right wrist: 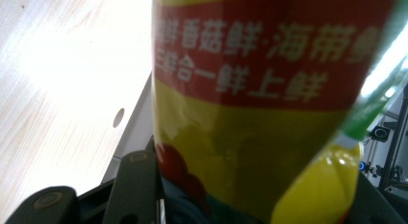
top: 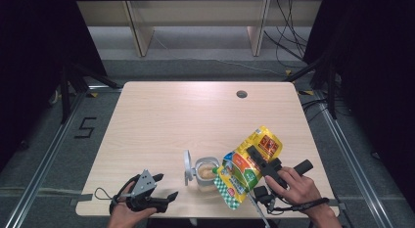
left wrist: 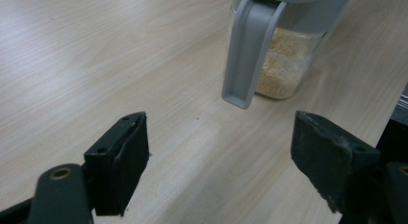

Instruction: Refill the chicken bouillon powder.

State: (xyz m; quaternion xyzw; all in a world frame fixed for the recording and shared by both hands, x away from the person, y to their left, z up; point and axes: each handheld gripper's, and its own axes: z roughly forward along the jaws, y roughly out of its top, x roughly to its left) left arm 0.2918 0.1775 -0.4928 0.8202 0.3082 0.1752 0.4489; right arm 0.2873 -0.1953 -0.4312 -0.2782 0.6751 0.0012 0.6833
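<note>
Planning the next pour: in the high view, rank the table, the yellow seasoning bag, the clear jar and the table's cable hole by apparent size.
1. table
2. yellow seasoning bag
3. clear jar, its hinged lid open
4. cable hole

A lab recording bay: black curtains, floor rails, loose cables, a taped "5" beside the desk.

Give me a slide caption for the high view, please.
Right hand-held gripper tilts a yellow pouch over an open jar; left hand-held gripper waits open.
</note>
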